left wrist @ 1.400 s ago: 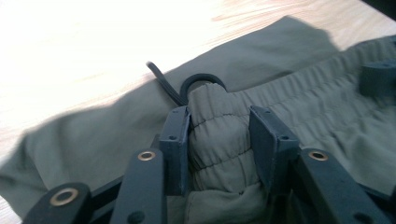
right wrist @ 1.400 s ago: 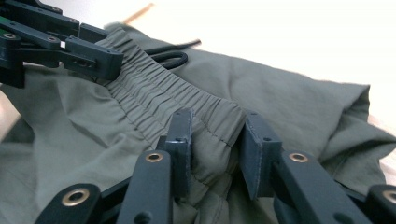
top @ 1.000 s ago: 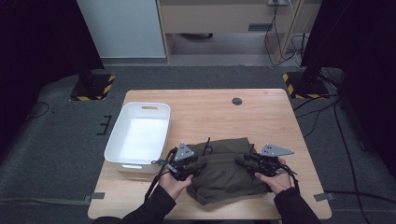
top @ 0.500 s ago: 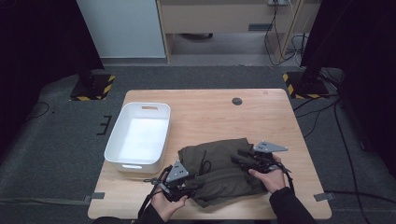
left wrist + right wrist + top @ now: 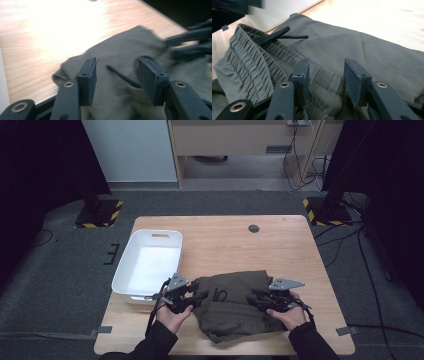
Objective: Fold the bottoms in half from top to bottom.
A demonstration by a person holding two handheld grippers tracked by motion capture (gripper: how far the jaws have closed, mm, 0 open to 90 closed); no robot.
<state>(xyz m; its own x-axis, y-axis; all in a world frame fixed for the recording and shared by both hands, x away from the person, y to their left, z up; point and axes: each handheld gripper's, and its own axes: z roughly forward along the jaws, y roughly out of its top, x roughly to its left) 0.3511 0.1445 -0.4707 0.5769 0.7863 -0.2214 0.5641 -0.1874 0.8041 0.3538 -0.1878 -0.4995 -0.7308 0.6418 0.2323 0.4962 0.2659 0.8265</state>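
Two grippers are seen in the high view at the near edge of the light wooden tabletop (image 5: 300,250), one at each side of a crumpled olive-green pair of trousers with an elastic waistband (image 5: 235,305); the left gripper (image 5: 192,297) sits just beside the white rectangular plastic tub (image 5: 125,280). From so far off, the state of the jaws cannot be read there, nor whether cloth is touched.

Seen from the left gripper view, the left gripper's jaws have just been opening and stand apart over the cloth, with a black drawstring (image 5: 122,75) lying between them and nothing pinched. A careless closing could be expected to catch the cord alone, so that the trousers would be dragged crooked.

Closer detail is given by the right gripper view: the right gripper (image 5: 325,75) has jaws that have just been closing, yet a gap remains above the gathered waistband (image 5: 249,62), ungripped. A thin fold might be nipped and slip free.
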